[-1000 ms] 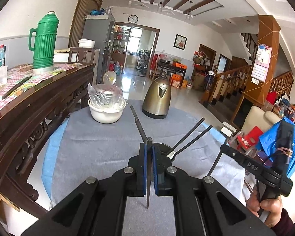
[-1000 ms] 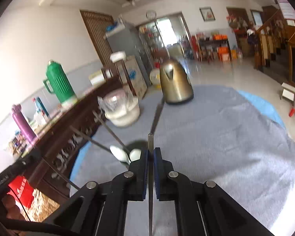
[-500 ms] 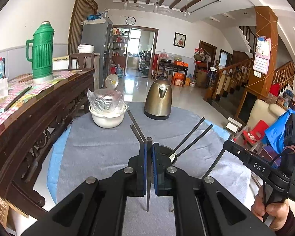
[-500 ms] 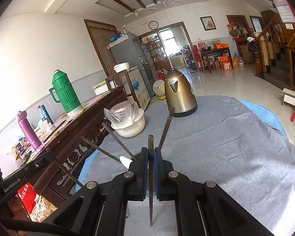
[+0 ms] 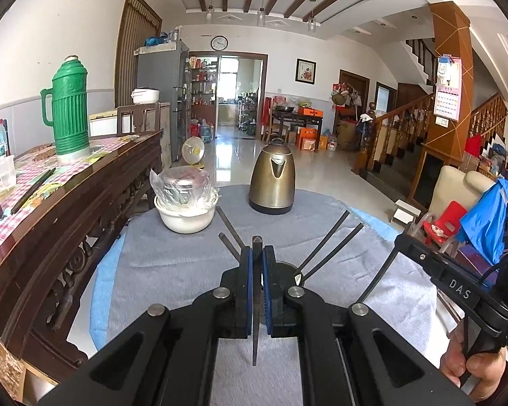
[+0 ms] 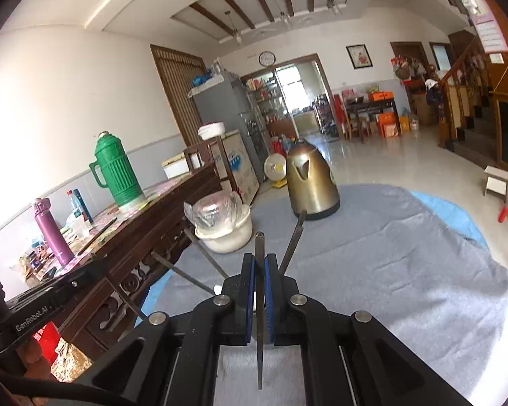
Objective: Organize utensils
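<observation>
Over the near desk (image 5: 172, 264) we see our left tool (image 5: 256, 264) clamped on a chopstick (image 5: 256, 308). Our right tool (image 6: 260, 270) pinches another chopstick (image 6: 259, 304), with the kettle (image 6: 310, 182) far behind.

A grey felt-like cloth (image 5: 172, 264) lies over a light blue round cover (image 5: 100, 291). The rounded metal kettle (image 5: 272, 182) is bronze-gold with a black base. The ribbed plastic thermos (image 5: 69, 111) is green, the ceramic bowl (image 5: 186, 218) white, the slim bottle (image 6: 50, 233) purple. Each black tool (image 5: 257, 270) (image 6: 260, 270) has blue pads.
</observation>
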The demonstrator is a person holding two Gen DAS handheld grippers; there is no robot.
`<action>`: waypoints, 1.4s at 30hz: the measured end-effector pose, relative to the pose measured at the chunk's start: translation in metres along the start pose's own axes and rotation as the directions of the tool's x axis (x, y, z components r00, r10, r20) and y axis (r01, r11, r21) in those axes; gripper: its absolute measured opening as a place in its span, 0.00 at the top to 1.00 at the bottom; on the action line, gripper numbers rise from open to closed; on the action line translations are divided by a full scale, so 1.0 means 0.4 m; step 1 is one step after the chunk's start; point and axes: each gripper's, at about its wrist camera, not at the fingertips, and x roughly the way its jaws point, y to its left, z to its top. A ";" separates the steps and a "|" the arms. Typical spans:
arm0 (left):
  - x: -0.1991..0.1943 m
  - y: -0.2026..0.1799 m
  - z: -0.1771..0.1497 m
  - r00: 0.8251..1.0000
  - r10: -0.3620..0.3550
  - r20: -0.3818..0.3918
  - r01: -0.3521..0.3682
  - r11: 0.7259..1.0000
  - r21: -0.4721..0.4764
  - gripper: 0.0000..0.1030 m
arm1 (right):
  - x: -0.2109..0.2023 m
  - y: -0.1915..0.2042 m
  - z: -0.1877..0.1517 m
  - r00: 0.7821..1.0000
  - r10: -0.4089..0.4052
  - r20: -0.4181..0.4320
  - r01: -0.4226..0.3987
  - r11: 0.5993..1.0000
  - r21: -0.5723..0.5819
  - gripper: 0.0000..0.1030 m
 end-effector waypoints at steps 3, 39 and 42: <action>-0.003 -0.004 0.011 1.000 -0.005 0.005 0.005 1.000 0.006 0.94 | -0.017 0.004 0.009 1.000 -0.003 0.028 0.003 1.000 -0.004 0.94; -0.023 -0.058 0.214 0.961 -0.027 0.274 0.025 1.000 0.014 0.94 | -0.070 0.095 0.148 0.943 -0.041 0.330 0.064 0.996 -0.059 0.94; -0.002 -0.059 0.219 0.959 -0.022 0.281 0.021 1.000 0.006 0.94 | -0.052 0.090 0.153 0.941 -0.053 0.335 0.074 0.996 -0.052 0.94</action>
